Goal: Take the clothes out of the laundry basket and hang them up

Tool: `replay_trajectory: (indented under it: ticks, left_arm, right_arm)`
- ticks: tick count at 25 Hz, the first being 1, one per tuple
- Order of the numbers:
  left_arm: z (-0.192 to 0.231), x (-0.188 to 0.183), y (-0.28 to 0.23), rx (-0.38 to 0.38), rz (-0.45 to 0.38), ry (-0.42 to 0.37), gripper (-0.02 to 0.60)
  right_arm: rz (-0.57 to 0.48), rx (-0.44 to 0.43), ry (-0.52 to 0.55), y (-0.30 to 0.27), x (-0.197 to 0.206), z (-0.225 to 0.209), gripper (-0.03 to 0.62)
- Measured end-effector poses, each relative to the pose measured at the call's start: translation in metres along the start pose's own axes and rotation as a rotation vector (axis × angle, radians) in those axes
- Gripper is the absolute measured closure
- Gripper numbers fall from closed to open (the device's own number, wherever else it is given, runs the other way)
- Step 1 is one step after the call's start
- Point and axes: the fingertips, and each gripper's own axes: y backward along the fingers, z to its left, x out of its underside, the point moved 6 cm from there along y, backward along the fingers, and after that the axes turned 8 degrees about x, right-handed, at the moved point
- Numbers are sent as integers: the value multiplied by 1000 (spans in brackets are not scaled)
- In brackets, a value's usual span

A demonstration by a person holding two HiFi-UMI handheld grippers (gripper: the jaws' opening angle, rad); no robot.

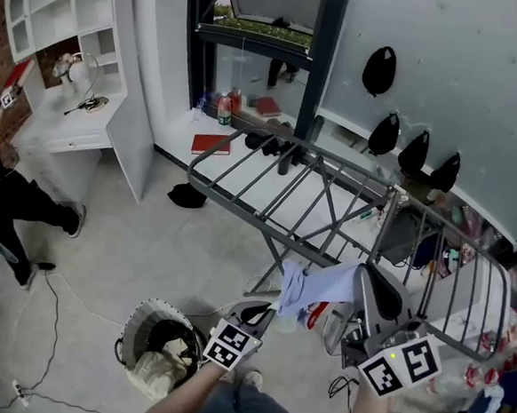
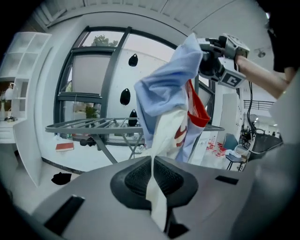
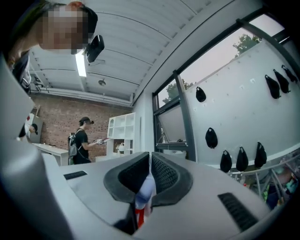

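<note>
The head view alone gives the layout. The laundry basket [image 1: 135, 323] stands on the floor at the lower left with pale clothes [image 1: 159, 363] inside it, and the grey drying rack [image 1: 270, 171] spreads across the middle. Close to the rack's near end, a light blue garment [image 1: 310, 285] hangs in the air, stretched between the left hand-held gripper [image 1: 266, 316] and the right hand-held gripper [image 1: 360, 273]. Whether the cloth touches a bar of the rack cannot be told, and from above neither pair of jaws can be read.

The left gripper view settles its side. The jaws are closed on a white strip of the garment, with a pad pressing on each face of the cloth. From there the fabric rises, blue with red trim, to the right hand-held gripper, which holds the upper end at the top right of this view. The rack shows behind, its bars bare on that side.

The right gripper view shows its jaws pinched together on a small fold of blue and red cloth; the rest of the garment is out of sight there. Only this view takes in a person [image 3: 80, 140] standing beside a white shelf unit [image 3: 123, 133] in front of a brick wall [image 3: 54, 126].
</note>
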Motion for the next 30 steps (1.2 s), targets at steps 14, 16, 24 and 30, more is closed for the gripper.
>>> replay_trajectory:
  ticks: [14, 16, 24, 30]
  left_arm:
    - [-20, -139, 23, 130, -141, -153, 554]
    - [-28, -163, 17, 173, -153, -172, 554]
    - [-49, -217, -29, 314, -204, -204, 554]
    - [-66, -233, -51, 399, -210, -243, 554]
  right_arm:
    - [-49, 346, -44, 97, 2, -70, 577]
    - [-63, 384, -34, 107, -4, -72, 577]
    - [-125, 545, -17, 138, -19, -82, 577]
    - [-148, 627, -7, 153, -21, -86, 576]
